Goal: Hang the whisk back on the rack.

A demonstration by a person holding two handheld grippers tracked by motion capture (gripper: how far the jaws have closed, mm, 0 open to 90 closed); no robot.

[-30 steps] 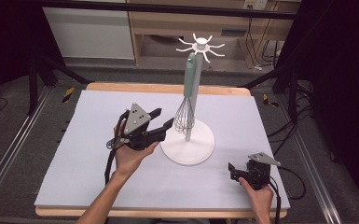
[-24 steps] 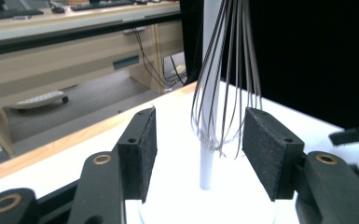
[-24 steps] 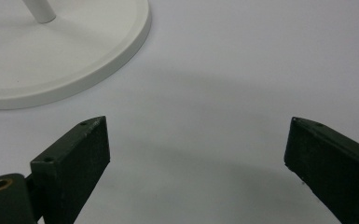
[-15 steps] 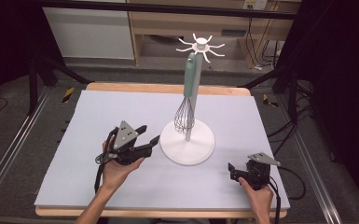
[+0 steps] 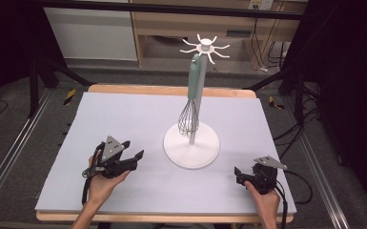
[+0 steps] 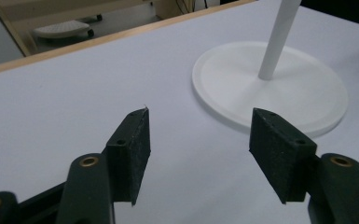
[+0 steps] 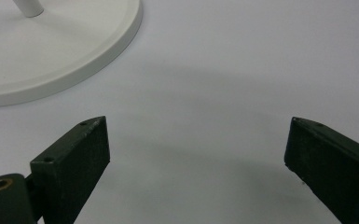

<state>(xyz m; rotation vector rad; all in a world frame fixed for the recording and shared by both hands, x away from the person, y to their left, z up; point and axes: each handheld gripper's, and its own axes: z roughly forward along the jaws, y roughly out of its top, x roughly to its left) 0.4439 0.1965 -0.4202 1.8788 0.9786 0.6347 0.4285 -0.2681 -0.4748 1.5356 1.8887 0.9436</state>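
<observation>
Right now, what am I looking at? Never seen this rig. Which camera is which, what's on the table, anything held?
No robot arm: a person holds a two-jaw hand tool in each hand. The high view looks down on the table; the left gripper sits at its left, the right gripper at its right. The other two pictures come from cameras riding on each gripper, looking along its black jaws. On the table stands a white stand with hooks on top; a whisk hangs from it. The left gripper's jaws are opening with nothing between them; the right gripper's stand open and empty.
</observation>
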